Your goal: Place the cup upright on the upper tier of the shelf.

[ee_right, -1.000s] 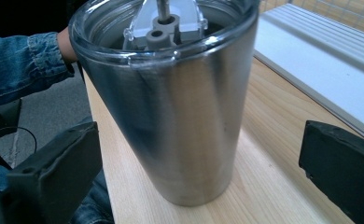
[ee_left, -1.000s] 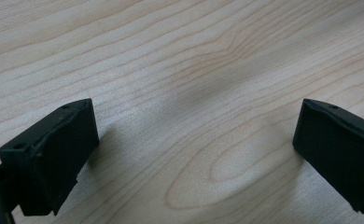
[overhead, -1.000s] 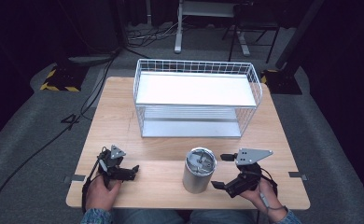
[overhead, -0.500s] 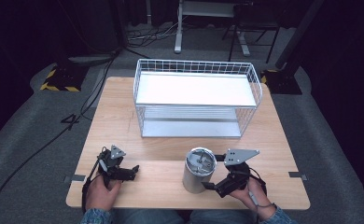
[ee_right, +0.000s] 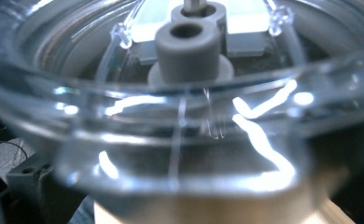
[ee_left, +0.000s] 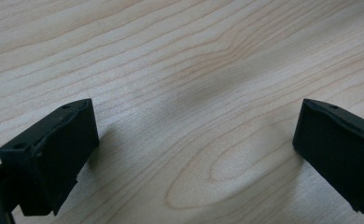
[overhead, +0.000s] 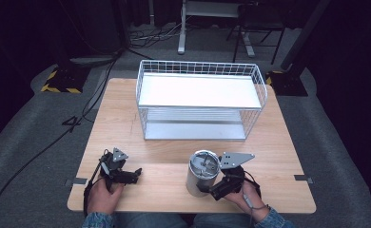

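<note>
Tumbler [overhead: 202,173] lid [ee_right: 185,70] carries no readable writing.

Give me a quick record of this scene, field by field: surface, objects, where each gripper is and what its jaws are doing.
surface: wooden table
rack: white wire shelf rack, at the far middle of the table
cup: metal tumbler with a clear lid, upright near the front edge
left gripper: low over bare wood at front left, jaws wide apart, nothing between them
right gripper: right up against the tumbler's right side; its view is too close to tell whether the jaws grip it
</note>
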Available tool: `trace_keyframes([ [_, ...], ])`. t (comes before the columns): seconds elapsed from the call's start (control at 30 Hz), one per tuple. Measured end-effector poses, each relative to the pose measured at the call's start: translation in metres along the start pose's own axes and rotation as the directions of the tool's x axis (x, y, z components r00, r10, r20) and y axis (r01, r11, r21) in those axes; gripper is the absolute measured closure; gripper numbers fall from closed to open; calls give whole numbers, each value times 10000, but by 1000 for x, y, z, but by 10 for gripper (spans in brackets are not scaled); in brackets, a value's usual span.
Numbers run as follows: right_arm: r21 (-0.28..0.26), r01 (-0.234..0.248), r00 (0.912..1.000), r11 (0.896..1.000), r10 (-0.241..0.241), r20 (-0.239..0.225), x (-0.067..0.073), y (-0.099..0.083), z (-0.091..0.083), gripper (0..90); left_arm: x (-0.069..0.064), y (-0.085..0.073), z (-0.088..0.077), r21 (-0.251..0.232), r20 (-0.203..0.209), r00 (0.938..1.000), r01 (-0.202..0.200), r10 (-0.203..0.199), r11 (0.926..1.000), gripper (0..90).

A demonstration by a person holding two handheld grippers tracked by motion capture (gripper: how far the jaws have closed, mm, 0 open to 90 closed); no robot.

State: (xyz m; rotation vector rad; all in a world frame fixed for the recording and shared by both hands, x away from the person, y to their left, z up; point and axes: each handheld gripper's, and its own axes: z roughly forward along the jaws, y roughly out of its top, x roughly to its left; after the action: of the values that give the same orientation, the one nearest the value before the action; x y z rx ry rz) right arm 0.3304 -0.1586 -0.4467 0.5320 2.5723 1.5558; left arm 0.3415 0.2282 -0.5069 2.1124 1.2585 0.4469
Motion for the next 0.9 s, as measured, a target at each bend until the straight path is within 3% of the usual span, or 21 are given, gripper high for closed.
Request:
trace_keyframes([
  [0.63,-502,242,9997,9984,-241,30,0,-4,8,16,0,0,0,1,-3,10000,-3,3,10000,6],
  [0.9,-463,678,9972,9966,-662,359,5,0,7,33,0,0,0,2,-2,10000,-2,2,10000,6],
])
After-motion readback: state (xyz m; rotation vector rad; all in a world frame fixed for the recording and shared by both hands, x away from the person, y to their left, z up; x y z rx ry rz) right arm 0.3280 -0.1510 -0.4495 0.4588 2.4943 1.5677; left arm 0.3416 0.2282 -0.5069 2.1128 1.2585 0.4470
